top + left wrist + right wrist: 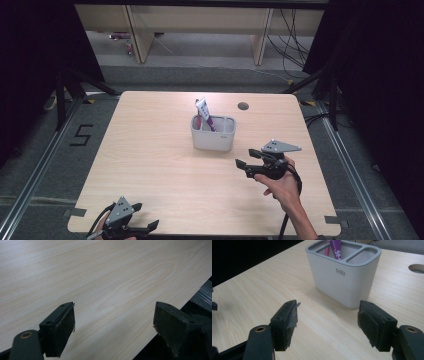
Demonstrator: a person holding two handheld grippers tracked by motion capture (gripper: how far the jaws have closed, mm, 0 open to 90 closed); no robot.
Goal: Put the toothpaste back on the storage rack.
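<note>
A grey compartmented holder stands upright near the middle of the wooden table. A purple and white tube leans out of it, with a pink item beside the tube. My right gripper hovers just right of and nearer than the holder, open, with nothing between its fingers. In the right gripper view the holder sits a short way ahead of the right gripper. My left gripper is open at the table's near left edge. Bare wood lies under the left gripper.
A round cable hole is in the tabletop behind the holder. The table's near edge runs close by the left gripper. Dark stands and cables flank the table on the floor.
</note>
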